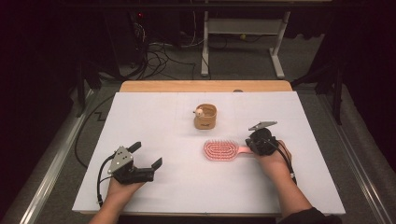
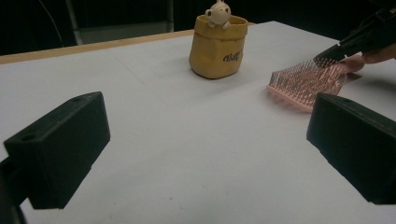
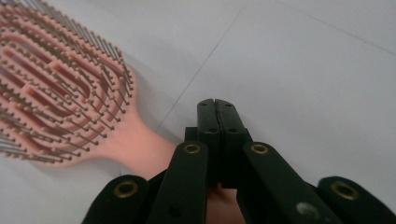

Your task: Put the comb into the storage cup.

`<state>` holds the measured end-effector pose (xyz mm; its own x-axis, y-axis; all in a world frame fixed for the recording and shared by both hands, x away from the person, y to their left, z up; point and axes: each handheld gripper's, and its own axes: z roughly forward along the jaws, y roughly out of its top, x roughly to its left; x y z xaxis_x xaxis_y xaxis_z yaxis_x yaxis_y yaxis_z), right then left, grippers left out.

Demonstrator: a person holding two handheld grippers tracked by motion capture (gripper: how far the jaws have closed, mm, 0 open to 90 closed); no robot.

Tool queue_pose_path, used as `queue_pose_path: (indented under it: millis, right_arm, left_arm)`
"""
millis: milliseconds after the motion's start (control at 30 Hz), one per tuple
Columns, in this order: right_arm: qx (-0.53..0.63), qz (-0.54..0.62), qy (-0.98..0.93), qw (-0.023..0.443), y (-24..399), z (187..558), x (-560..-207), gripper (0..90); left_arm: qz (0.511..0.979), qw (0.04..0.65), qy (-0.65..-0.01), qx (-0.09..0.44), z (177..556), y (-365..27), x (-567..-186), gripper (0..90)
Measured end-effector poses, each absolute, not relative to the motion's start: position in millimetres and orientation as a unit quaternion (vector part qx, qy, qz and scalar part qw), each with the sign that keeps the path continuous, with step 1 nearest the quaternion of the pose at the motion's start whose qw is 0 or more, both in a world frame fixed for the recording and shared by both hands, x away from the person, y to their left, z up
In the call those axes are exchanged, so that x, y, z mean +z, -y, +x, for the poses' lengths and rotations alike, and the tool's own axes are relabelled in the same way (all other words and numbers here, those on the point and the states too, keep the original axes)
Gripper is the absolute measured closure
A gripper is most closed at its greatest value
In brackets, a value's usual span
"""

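From above, the pink hairbrush [image 1: 221,150] lies bristles-up at table centre; the right gripper [image 1: 252,145], at its three o'clock, meets the handle, likely to drag it. Left gripper view: the left gripper [image 2: 205,154] gapes wide, empty, the yellow pouch [image 2: 217,46] at twelve o'clock. Right gripper view: jaws pressed together, handle beneath, gripping nothing.

A white-topped table [image 1: 154,116] with a light wooden far edge [image 1: 205,86] was set on a grey floor [image 1: 243,65]. Beyond it, a white metal desk frame [image 1: 243,28] and tangled black cables [image 1: 159,53] were seen in a dimly lit room.
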<state>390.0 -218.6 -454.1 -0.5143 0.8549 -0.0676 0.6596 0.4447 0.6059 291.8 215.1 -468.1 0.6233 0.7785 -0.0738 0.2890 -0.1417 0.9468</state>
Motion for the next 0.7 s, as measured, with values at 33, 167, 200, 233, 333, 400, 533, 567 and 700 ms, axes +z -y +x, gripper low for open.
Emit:
queue_pose_path:
  millis: [33,167,200,233,333,400,533,567,700]
  right_arm:
    - [0.264,0.458,-0.829,0.184,220,388,-454,90.0]
    - [0.269,0.454,-0.830,0.181,224,377,-454,90.0]
    - [0.271,0.455,-0.830,0.178,225,375,-454,90.0]
    - [0.273,0.454,-0.829,0.178,226,372,-455,90.0]
    - [0.279,0.455,-0.828,0.172,229,366,-456,90.0]
    - [0.283,0.453,-0.828,0.171,230,362,-457,90.0]
    - [0.292,0.446,-0.829,0.166,232,352,-458,90.0]
    - [0.292,0.446,-0.829,0.166,232,352,-458,90.0]
    - [0.293,0.443,-0.831,0.168,234,344,-458,90.0]
  left_arm:
    - [0.720,0.541,-0.371,0.226,292,-215,-468,0.2]
    - [0.719,0.541,-0.372,0.227,291,-216,-468,0.1]
    - [0.719,0.541,-0.372,0.227,291,-216,-468,0.1]
    - [0.720,0.541,-0.371,0.229,291,-217,-468,0.1]
    - [0.716,0.542,-0.374,0.233,292,-219,-468,0.0]
    - [0.714,0.542,-0.375,0.235,292,-219,-468,0.0]
    - [0.714,0.541,-0.376,0.236,292,-220,-468,0.0]
    - [0.714,0.541,-0.376,0.236,292,-220,-468,0.0]
    - [0.714,0.542,-0.375,0.236,291,-220,-468,0.0]
